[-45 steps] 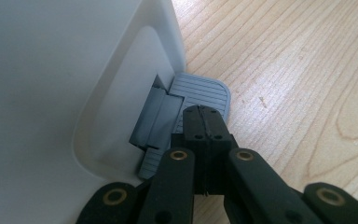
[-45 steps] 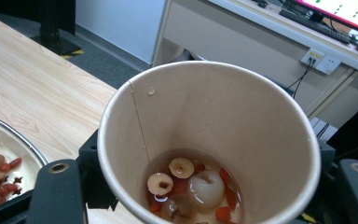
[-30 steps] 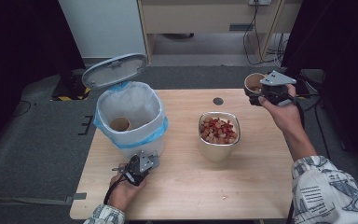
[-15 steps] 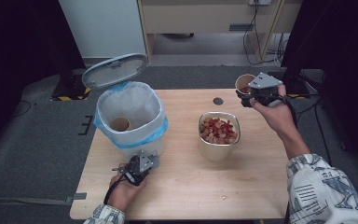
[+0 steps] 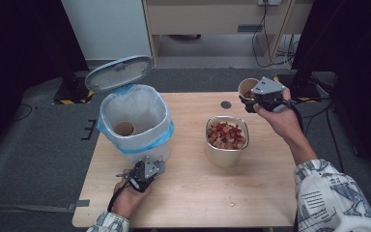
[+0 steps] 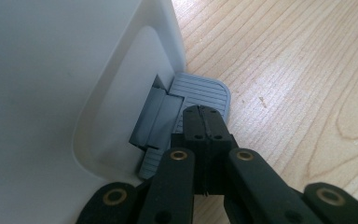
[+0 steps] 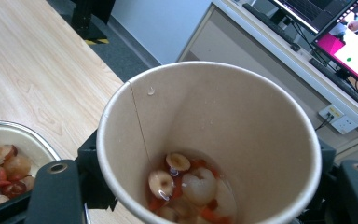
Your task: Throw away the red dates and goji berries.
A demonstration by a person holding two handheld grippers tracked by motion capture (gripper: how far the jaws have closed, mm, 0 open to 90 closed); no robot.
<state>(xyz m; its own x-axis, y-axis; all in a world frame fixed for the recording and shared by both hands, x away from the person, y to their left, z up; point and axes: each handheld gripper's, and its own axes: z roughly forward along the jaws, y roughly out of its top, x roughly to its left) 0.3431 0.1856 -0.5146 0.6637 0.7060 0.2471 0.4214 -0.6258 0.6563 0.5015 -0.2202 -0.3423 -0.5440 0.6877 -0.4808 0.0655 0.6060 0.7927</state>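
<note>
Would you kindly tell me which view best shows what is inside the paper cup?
The right gripper view: it looks straight into the paper cup, showing fruit pieces in liquid. The high view shows the cup small and far. The left gripper view faces the bin's pedal.

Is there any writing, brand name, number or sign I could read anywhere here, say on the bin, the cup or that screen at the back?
None can be read.
White pedal bin with blue liner: no label shows.
Brown paper cup holding fruit pieces: plain inside, no print.
Steel bowl of fruit: no marking.
Computer screen with a pink window: shapes and dots, text too small and blurred.
Patterned sleeve: print too blurred to tell words.
</note>
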